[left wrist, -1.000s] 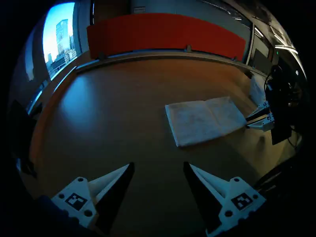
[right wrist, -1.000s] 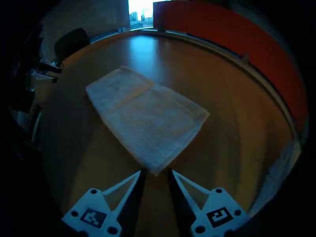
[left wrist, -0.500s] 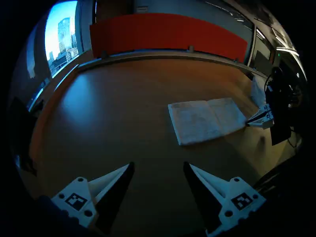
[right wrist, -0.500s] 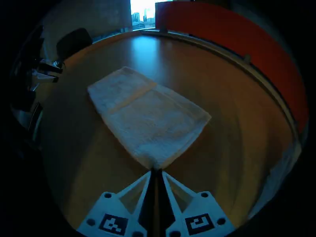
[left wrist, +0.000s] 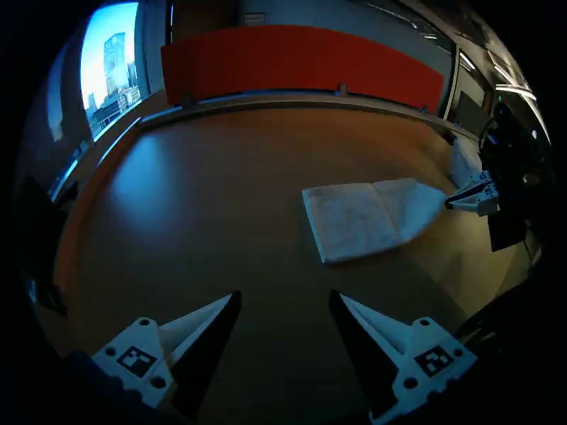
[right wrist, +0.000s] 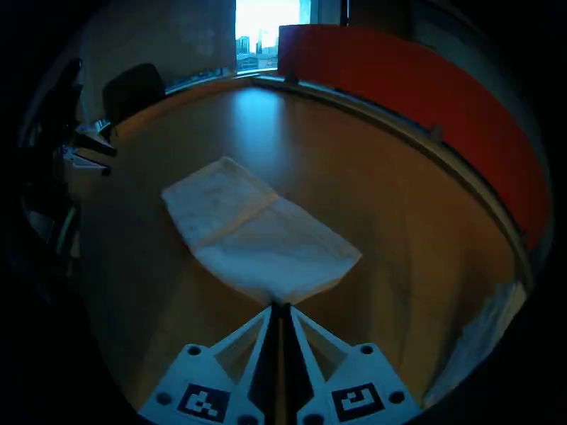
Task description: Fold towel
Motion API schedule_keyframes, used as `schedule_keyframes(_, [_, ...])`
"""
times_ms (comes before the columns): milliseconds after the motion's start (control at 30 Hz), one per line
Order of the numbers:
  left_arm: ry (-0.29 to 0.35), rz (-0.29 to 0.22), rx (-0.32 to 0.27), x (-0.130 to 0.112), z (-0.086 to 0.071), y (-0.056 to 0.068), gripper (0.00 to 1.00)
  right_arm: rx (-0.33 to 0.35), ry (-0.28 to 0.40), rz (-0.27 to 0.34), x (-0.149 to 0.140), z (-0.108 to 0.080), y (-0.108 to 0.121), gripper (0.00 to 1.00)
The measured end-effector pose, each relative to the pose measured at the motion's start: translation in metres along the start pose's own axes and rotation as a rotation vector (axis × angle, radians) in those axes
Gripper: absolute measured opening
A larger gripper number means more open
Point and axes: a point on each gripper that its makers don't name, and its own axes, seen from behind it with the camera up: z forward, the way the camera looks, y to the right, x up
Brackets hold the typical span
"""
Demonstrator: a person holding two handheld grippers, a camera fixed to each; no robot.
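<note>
We count two hand-held grippers. The right hand-held gripper (right wrist: 281, 306) has its two white fingers pressed together on the near corner of one pale rectangular terry towel (right wrist: 262, 237). That corner is raised off the brown wooden counter (right wrist: 397, 205), while the rest of the towel lies flat, with one fold line across it. The left hand-held gripper (left wrist: 283, 294) hovers with its fingers spread wide over bare counter, well apart from the towel. In the left gripper view the right hand-held gripper sits at the towel's lifted right corner, and whatever holds it is lost in shadow. Each finger bears one black-and-white square marker, four in all, and we find no readable writing. Beyond the counter stand one long red panel (left wrist: 298, 60) and one bright window (left wrist: 106, 71). One dark chair (right wrist: 131, 88) is dim, and a second pale cloth (right wrist: 482, 333) at the counter's edge is cut off.
</note>
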Motion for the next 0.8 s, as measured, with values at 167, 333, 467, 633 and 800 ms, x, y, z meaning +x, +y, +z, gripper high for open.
schedule_keyframes(167, [0.008,0.001,0.004,0.003,-0.002,-0.001,0.92,-0.007,0.042,-0.026,0.028,-0.008,0.002,0.03])
schedule_keyframes(333, [0.017,0.0,0.006,0.005,-0.003,-0.002,0.92,-0.009,0.077,-0.056,0.052,-0.017,0.003,0.03])
schedule_keyframes(467, [0.022,-0.003,0.009,0.007,-0.004,-0.003,0.92,-0.014,0.099,-0.074,0.067,-0.022,0.005,0.03])
schedule_keyframes(633, [0.027,-0.002,0.009,0.009,-0.006,-0.003,0.92,-0.022,0.117,-0.089,0.08,-0.03,0.009,0.03])
schedule_keyframes(800, [0.028,-0.001,0.011,0.009,-0.006,-0.003,0.92,-0.025,0.122,-0.106,0.086,-0.038,0.013,0.03])
